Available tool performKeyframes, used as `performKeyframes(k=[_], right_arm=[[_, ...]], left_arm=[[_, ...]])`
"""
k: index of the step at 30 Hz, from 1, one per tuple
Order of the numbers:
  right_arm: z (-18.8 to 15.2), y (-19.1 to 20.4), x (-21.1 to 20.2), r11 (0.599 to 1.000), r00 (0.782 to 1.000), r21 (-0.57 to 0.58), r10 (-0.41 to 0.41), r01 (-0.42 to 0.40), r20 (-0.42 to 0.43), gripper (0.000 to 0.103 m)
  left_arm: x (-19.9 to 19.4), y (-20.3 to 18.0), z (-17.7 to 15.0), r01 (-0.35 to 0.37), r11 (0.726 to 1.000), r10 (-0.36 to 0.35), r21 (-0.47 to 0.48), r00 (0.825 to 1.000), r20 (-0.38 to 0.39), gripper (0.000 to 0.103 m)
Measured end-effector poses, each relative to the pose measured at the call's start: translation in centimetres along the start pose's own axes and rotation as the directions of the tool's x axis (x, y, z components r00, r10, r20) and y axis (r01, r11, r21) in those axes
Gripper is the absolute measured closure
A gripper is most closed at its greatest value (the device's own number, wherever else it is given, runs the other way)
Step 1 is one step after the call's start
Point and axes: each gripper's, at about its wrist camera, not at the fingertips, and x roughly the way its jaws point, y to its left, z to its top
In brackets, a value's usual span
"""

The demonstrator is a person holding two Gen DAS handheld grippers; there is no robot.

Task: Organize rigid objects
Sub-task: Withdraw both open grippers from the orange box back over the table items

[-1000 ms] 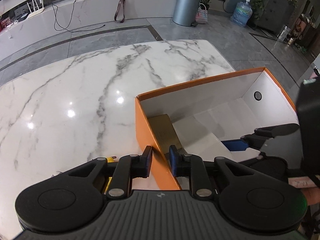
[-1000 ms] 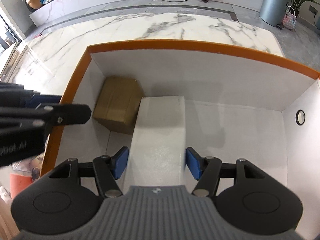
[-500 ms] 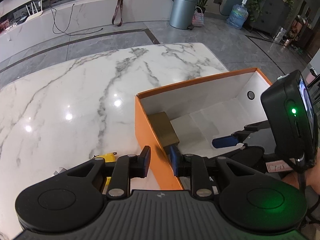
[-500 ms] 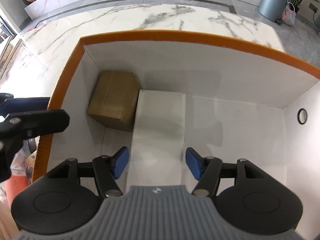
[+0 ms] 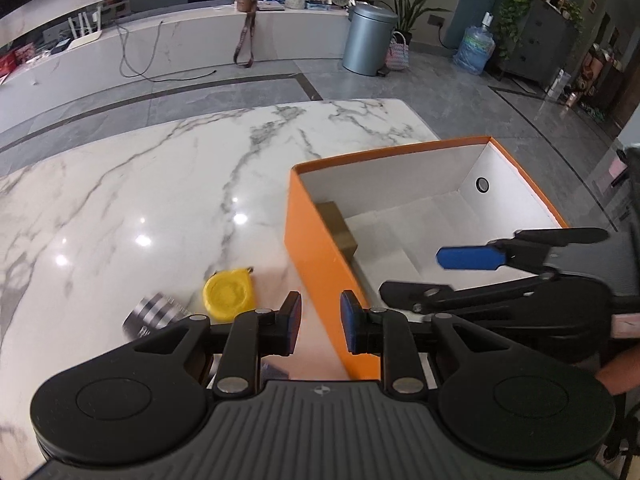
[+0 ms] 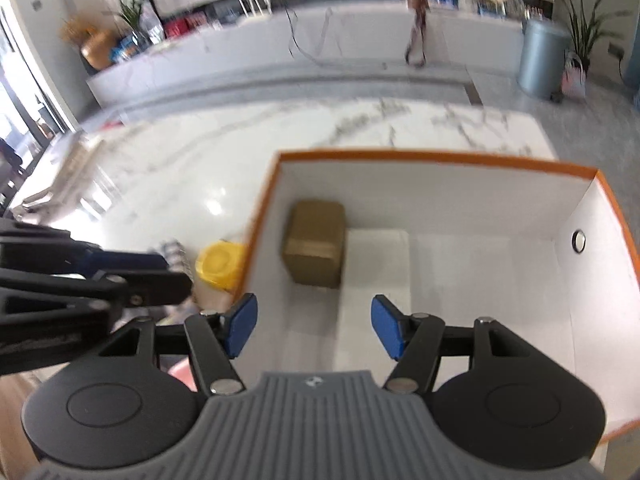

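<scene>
Nearest, the left hand-held gripper is clenched on nothing, the right hand-held gripper released above the orange box. The yellow tape measure, at ten o'clock on the desk, looks light, hard and smooth; I'd pinch its flat faces.

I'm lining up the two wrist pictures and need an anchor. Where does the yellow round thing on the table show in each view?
Left wrist: the yellow round thing lies on the marble table, lower centre-left, left of the orange box.
Right wrist: the same thing shows left of centre, just outside the box's left wall.
Shared landmark: the brown carton inside the box.
</scene>
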Motion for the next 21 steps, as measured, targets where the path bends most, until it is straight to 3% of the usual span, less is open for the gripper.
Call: performKeyframes(k=[4, 9, 16, 21], right_arm=[[-0.8, 1.8, -1.9, 1.000, 0.997, -0.014, 0.020, -0.019, 0.070, 0.039], [-2.6, 3.9, -3.8, 0.997, 0.992, -0.009, 0.076, -0.075, 0.099, 0.039], [-5.6, 6.9, -4.6, 0.995, 0.992, -0.021, 0.103, -0.101, 0.077, 0.039], [-7.6, 8.0, -4.5, 0.997, 0.994, -0.050, 0.066, -0.062, 0.081, 0.039]], left_arm=[[-2.0, 0.9, -1.4, -0.016, 0.999, 0.016, -0.033, 1.000, 0.016, 0.076], [-3.7, 2.3, -3.7, -0.067, 0.995, 0.068, -0.070, 0.997, 0.020, 0.073], [-5.3, 4.9, -7.4, -0.107, 0.979, 0.111, -0.173, 0.994, 0.008, 0.066], [-5.5, 6.7, -10.0, -0.120, 0.958, 0.124, -0.259, 0.992, -0.001, 0.053]])
